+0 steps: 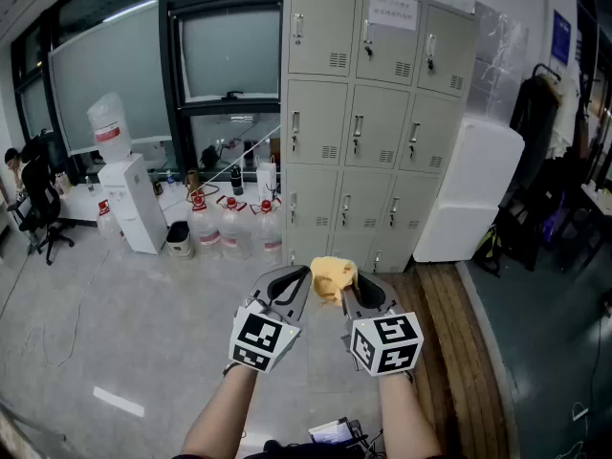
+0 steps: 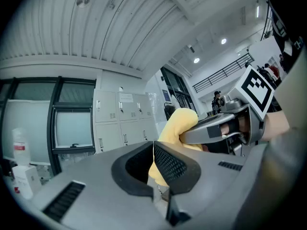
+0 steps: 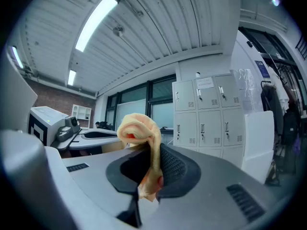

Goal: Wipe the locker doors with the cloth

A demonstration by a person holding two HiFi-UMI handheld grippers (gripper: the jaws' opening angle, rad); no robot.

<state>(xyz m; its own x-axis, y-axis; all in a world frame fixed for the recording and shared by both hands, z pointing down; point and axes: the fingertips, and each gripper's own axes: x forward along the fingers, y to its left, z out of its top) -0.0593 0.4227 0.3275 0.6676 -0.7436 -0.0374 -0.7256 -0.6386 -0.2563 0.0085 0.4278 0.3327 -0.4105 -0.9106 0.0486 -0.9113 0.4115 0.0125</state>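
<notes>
Cloth [image 1: 334, 277] pinched and ready, locker doors [image 1: 375, 122] well ahead across the floor [image 1: 143, 314].

The right gripper [image 3: 152, 169] is clamped on a fold of the yellow cloth, and the bunched remainder stands up above its jaws. The left gripper [image 2: 153, 164] has its jaws together on nothing, its tip just beside the cloth. The grey locker doors stand well apart from both grippers, past bare floor, with a row of water bottles [image 1: 234, 226] to their left. To wipe well, the person would likely need to close in first. The loose bunch should then be pressed flat to a door so that cloth, not jaw, meets the panel, and worked in overlapping strokes around handles and vents. So narrow a pinch may let the cloth slip under pressure.
</notes>
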